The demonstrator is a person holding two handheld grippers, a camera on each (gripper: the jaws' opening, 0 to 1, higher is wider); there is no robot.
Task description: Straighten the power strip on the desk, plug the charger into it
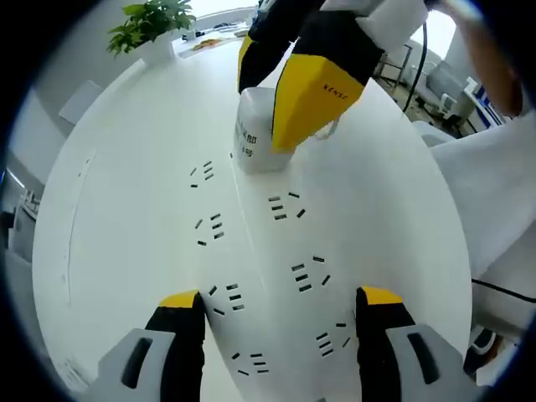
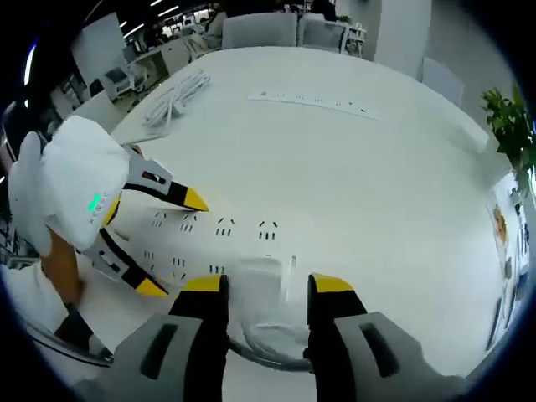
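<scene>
The right gripper (image 2: 266,289) is clamping the white boxy charger (image 1: 254,134) w/ its jaws, holding it on the far end of the long white plastic power strip (image 1: 276,276); can't tell if prongs are seated yet. The left gripper (image 1: 280,306) is sitting w/ jaws spread astride the strip, which is looking about straight on the white desk (image 2: 352,184), so the plug-in is what's left.

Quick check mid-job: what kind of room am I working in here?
Probably an open-plan office: a large white table, office chairs and desks behind it, a potted plant, ceiling strip lights.
</scene>
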